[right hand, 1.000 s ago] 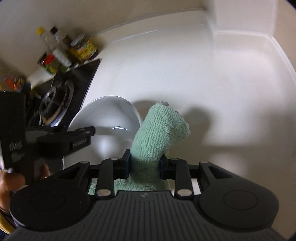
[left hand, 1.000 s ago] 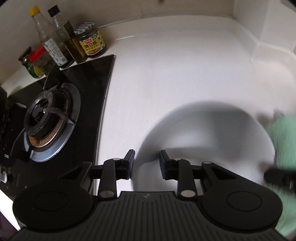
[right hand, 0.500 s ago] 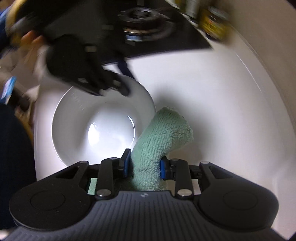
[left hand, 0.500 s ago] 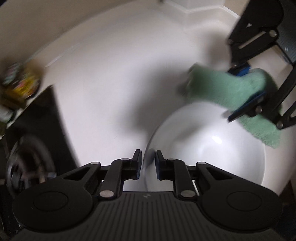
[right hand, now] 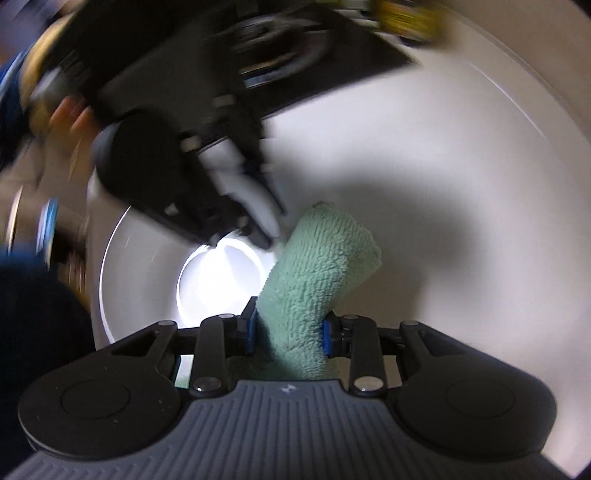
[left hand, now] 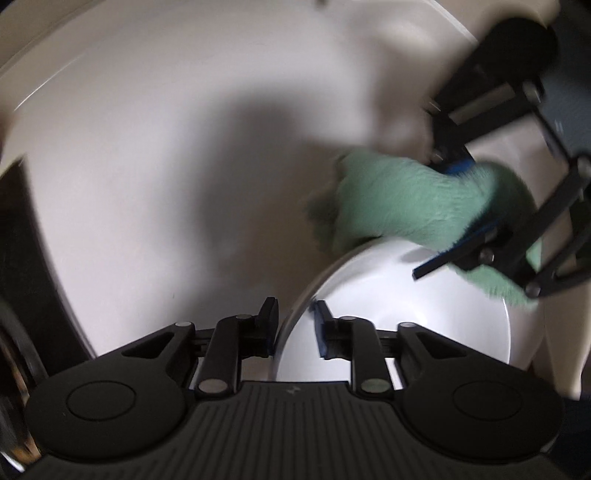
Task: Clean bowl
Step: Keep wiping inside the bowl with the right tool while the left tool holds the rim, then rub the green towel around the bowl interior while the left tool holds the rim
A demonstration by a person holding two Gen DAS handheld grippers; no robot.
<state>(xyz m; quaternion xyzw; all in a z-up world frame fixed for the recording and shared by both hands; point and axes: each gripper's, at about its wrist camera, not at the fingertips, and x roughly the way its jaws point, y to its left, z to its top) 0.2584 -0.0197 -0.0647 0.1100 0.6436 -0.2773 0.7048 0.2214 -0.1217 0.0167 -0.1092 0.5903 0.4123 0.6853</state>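
A white bowl (left hand: 424, 317) stands on the white counter. Its rim runs between the jaws of my left gripper (left hand: 293, 325), which are opening; a gap shows on both sides of the rim, so the pads do not press it. My right gripper (right hand: 288, 328) is shut on a folded green cloth (right hand: 321, 266), whose free end hangs over the bowl's edge. In the left wrist view the right gripper (left hand: 450, 214) holds the cloth (left hand: 406, 199) at the bowl's far rim. The right wrist view shows the left gripper (right hand: 262, 232), blurred, over the bowl (right hand: 147, 266).
A black gas hob (right hand: 295, 55) lies beyond the bowl, with blurred jars (right hand: 406, 14) behind it. The hob's edge (left hand: 14, 258) shows at the left. A hand (right hand: 70, 114) holds the left gripper. Bare white counter (left hand: 147, 147) spreads beyond the bowl.
Both views have rolled and swung. The left jaws narrowed over the bowl's rim, then widened again. The cloth in the right gripper has come in over the bowl's edge.
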